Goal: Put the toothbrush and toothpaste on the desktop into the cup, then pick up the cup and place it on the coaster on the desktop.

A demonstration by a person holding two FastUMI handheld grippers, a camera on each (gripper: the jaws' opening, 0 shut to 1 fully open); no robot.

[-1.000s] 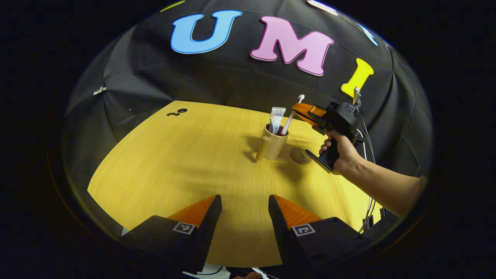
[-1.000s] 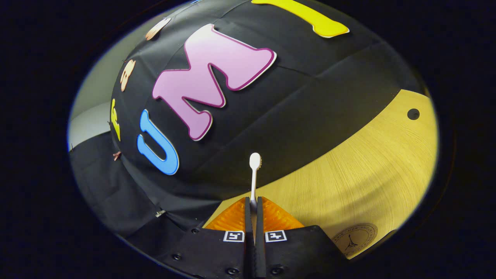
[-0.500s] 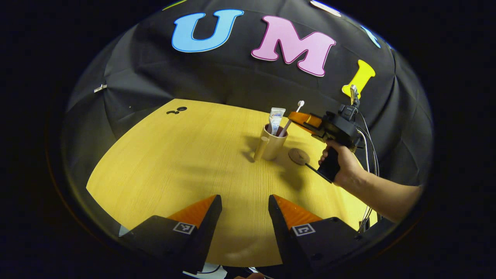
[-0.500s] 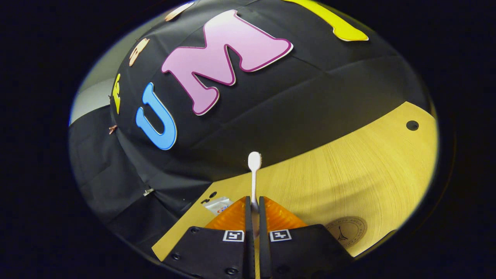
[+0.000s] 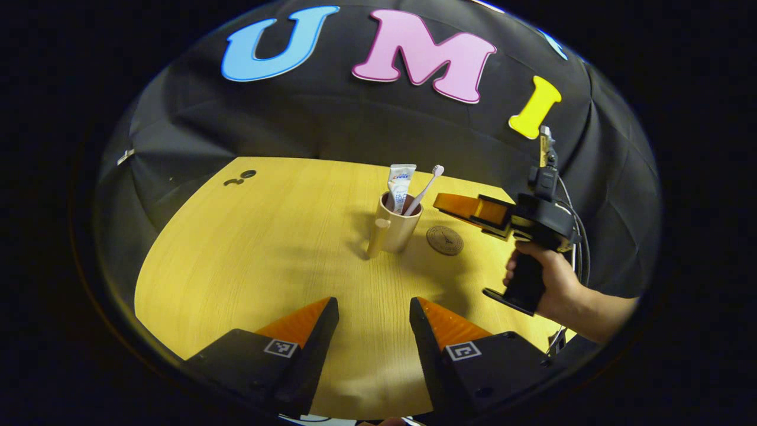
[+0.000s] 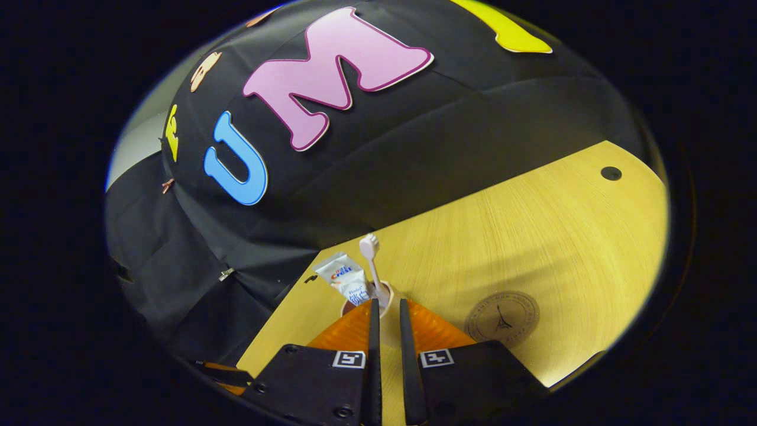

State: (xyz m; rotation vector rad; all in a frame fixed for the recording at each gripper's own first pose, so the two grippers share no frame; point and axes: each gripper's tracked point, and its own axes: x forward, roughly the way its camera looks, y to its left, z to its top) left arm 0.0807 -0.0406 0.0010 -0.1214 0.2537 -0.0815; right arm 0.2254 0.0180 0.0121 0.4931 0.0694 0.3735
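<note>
Released, toothbrush (image 5: 424,187) leans in cup (image 5: 394,225); right gripper (image 6: 387,307) slightly apart, left gripper (image 5: 374,307) wide.

A desk (image 5: 266,248) with a pale yellow wood-grain top fills the lower part of both views, its far edge meeting the booth wall (image 5: 331,124) — a black cloth hanging in loose folds and creases. Small dark round holes (image 5: 241,176) sit near the desk's far left corner in the left gripper view, and one hole (image 6: 611,173) shows near the edge in the right gripper view. Light falls from above, leaving soft shadows on the wood — past the cloth's edge, a plain pale wall (image 6: 139,148) shows.
</note>
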